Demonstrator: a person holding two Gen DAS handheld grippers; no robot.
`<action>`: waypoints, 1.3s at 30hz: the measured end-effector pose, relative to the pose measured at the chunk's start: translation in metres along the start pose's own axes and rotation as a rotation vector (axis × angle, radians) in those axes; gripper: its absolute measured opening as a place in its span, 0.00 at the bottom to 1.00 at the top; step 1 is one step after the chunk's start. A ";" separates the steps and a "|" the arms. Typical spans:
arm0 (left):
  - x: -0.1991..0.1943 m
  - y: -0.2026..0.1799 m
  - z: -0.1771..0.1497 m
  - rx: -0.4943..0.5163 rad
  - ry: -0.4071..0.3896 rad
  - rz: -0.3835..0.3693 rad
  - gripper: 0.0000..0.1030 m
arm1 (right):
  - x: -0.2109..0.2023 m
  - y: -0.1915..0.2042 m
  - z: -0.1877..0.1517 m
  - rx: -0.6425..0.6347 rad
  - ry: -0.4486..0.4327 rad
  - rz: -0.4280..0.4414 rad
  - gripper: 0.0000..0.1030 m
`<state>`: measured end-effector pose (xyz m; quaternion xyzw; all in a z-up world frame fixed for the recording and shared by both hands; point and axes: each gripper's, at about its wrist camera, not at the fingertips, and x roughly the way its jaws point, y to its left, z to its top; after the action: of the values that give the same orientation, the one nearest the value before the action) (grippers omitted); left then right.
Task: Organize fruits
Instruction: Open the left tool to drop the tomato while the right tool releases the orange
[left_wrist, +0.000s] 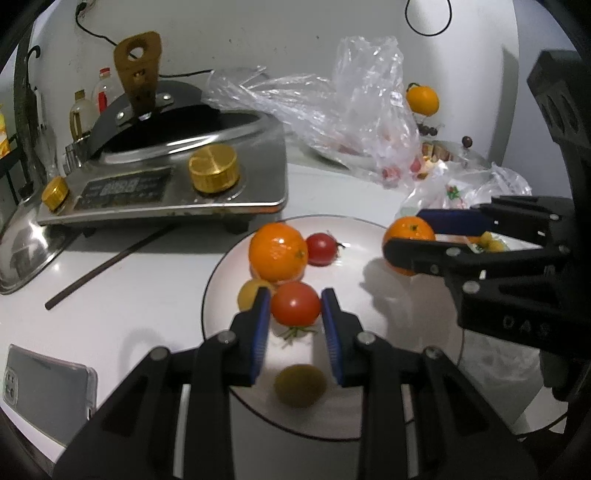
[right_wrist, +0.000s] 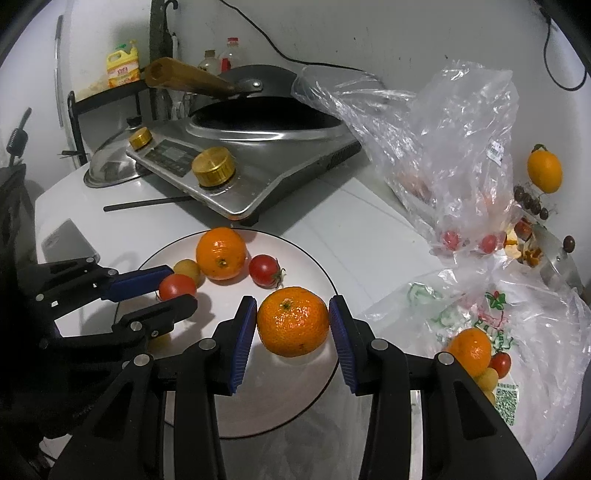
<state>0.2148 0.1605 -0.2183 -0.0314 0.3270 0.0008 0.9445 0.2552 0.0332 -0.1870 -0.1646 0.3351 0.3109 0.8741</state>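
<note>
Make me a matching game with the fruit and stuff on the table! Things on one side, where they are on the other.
Things:
1. red tomato
2. orange
3. wok
4. phone

Places:
A. on the cooker
B. between the pads of the right hand-held gripper
C. flat on the table, beside the plate
D. between the pads of the left hand-held gripper

Pairs: 1-D, 2-B, 3-A, 4-C
</note>
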 end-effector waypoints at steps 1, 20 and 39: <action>0.001 0.001 0.000 -0.001 0.002 0.001 0.28 | 0.002 0.000 0.000 0.000 0.002 0.001 0.42; 0.007 0.005 0.002 -0.014 0.038 0.007 0.29 | 0.036 -0.006 0.004 0.022 0.030 0.003 0.42; -0.020 -0.014 0.006 -0.001 -0.014 0.038 0.47 | -0.008 -0.015 0.000 0.033 -0.040 -0.024 0.42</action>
<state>0.2035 0.1469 -0.2003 -0.0254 0.3211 0.0193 0.9465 0.2600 0.0186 -0.1808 -0.1478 0.3208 0.2978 0.8869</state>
